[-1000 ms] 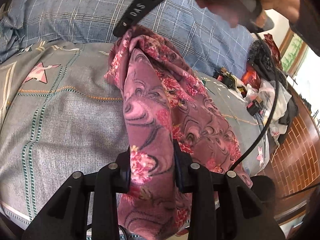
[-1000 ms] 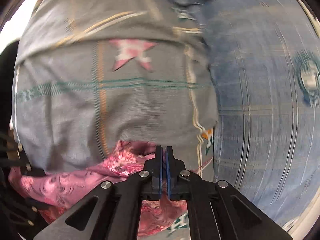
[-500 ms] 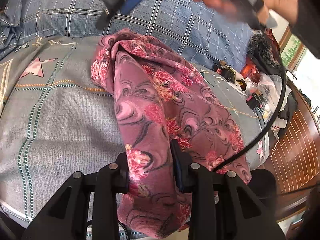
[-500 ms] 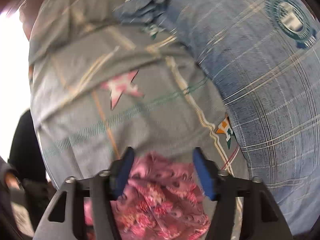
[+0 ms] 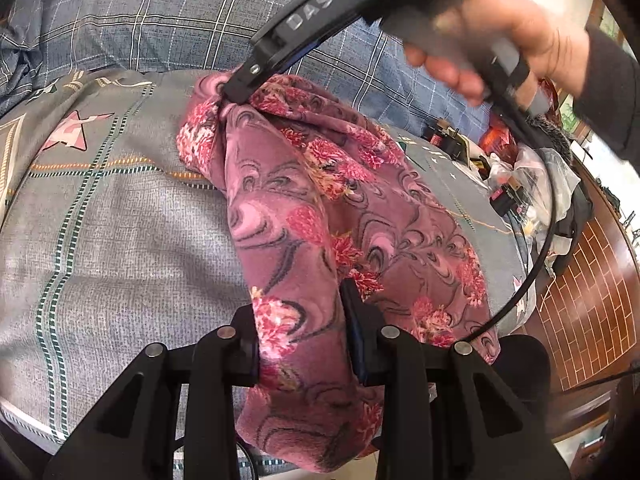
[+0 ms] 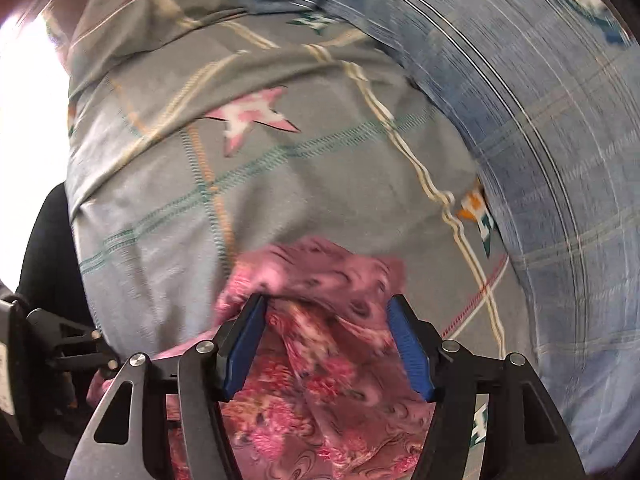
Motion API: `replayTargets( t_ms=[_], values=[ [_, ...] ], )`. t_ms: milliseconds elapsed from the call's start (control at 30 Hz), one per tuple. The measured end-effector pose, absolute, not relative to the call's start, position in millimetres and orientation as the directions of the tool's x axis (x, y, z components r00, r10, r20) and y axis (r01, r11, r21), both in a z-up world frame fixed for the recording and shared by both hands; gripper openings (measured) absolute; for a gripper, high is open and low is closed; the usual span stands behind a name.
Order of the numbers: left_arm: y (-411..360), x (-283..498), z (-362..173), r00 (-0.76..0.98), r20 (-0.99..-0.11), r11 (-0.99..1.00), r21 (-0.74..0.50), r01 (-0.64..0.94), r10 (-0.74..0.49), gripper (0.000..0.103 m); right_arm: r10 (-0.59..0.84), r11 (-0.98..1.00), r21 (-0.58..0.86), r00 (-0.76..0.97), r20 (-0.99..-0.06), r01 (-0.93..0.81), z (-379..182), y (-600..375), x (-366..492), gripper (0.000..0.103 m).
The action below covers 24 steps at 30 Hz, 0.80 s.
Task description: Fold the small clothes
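A pink floral garment (image 5: 304, 216) lies bunched lengthwise on the grey patterned bedsheet (image 5: 100, 240). My left gripper (image 5: 300, 320) is shut on its near end, and the cloth hangs down below the pads. In the left wrist view my right gripper (image 5: 240, 88), held by a person's hand (image 5: 500, 40), points steeply down onto the garment's far fold. In the right wrist view its jaws stand wide apart. The crumpled garment (image 6: 320, 280) sits between the right gripper (image 6: 326, 320) fingers, and the blue pads do not press on it.
A blue plaid quilt (image 5: 160, 20) is heaped along the far side of the bed (image 6: 560, 160). Small clutter and plastic bags (image 5: 520, 184) lie at the bed's right end, by a brick-patterned floor (image 5: 592, 280). A black cable (image 5: 548, 208) loops from the right gripper.
The right gripper went from shut to wide open and let go of the garment's far end. It swung and rolled, and now stands over that fold. The left gripper kept still.
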<state>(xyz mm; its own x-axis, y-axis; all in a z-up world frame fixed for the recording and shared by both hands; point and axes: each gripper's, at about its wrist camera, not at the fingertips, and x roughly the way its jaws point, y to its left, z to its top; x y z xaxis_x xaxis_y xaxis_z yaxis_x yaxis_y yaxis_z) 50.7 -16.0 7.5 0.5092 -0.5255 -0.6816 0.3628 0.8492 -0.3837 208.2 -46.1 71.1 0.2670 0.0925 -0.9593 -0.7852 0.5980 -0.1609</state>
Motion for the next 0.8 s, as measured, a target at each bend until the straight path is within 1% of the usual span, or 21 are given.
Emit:
replayTargets(
  t_ms=[33,67,100,133,200,267,300,400,433,500,567,600,633,667,700,733,800],
  values=[
    [-15.2,51.5,7.1,0.507,-0.683,0.849,-0.388,0.358,-0.526,0.03,0.101,0.596,-0.176,0.291,-0.951,-0.783,68.2,-44.5,207.0,0.062],
    [-15.0,51.6,7.0,0.506,-0.683,0.849,-0.391,0.356,-0.527,0.03,0.111,0.599,-0.184,0.308,-0.945,-0.779,66.2,-42.6,205.5,0.055],
    [-14.7,51.5,7.0,0.505,-0.683,0.849,-0.392,0.355,-0.527,0.03,0.142,0.607,-0.162,0.306,-0.941,-0.778,64.9,-40.6,204.8,0.016],
    [-14.6,51.3,7.0,0.503,-0.685,0.848,-0.393,0.355,-0.527,0.03,0.163,0.621,-0.157,0.322,-0.933,-0.768,66.5,-37.2,204.1,0.004],
    [-16.0,50.0,6.6,0.508,-0.686,0.852,-0.381,0.36,-0.521,0.03,0.181,0.618,-0.193,0.377,-0.908,-0.762,74.2,-33.7,202.9,0.003],
    [-18.5,49.9,4.7,0.513,-0.69,0.858,-0.365,0.363,-0.511,0.03,0.178,0.656,-0.207,0.416,-0.892,-0.726,77.6,-34.9,212.4,0.003],
    [-19.1,50.2,3.3,0.507,-0.694,0.858,-0.366,0.361,-0.51,0.03,0.169,0.689,-0.212,0.438,-0.883,-0.693,76.7,-36.7,222.1,0.0],
    [-16.6,51.8,4.6,0.489,-0.7,0.851,-0.379,0.363,-0.52,0.03,0.108,0.797,-0.187,0.441,-0.891,-0.574,61.6,-50.0,255.7,0.0],
    [-11.9,52.7,8.0,0.464,-0.703,0.839,-0.398,0.372,-0.539,0.03,0.11,0.829,-0.169,0.451,-0.886,-0.534,61.4,-58.3,260.3,0.0],
    [0.6,53.2,16.8,0.44,-0.69,0.814,-0.429,0.391,-0.575,0.03,0.197,0.85,-0.081,0.456,-0.868,-0.521,74.9,-74.0,258.2,0.001],
    [22.3,58.4,32.3,0.429,-0.657,0.782,-0.476,0.402,-0.62,0.031,0.248,0.89,0.003,0.477,-0.844,-0.456,95.2,-103.0,251.3,0.014],
    [30.5,63.6,39.7,0.437,-0.645,0.777,-0.484,0.401,-0.627,0.035,0.276,0.912,0.064,0.49,-0.827,-0.406,105.4,-127.3,243.4,0.029],
    [39.0,71.5,49.0,0.458,-0.636,0.783,-0.48,0.397,-0.622,0.039,0.289,0.926,0.1,0.512,-0.809,-0.364,110.7,-147.0,236.0,0.042],
    [44.3,82.3,57.2,0.48,-0.634,0.794,-0.462,0.395,-0.607,0.049,0.298,0.938,0.138,0.537,-0.789,-0.318,113.3,-167.4,230.0,0.046],
    [46.0,92.9,62.6,0.492,-0.636,0.804,-0.447,0.392,-0.594,0.054,0.304,0.949,0.19,0.56,-0.771,-0.253,113.7,-191.5,218.3,0.052],
    [45.4,111.9,68.3,0.496,-0.645,0.813,-0.432,0.389,-0.581,0.054,0.3,0.954,0.245,0.574,-0.762,-0.173,108.2,-217.3,206.9,0.056],
    [37.9,144.8,71.8,0.465,-0.664,0.809,-0.442,0.388,-0.586,0.054,0.289,0.95,0.303,0.582,-0.76,-0.077,92.3,-247.0,192.0,0.056]
  ],
)
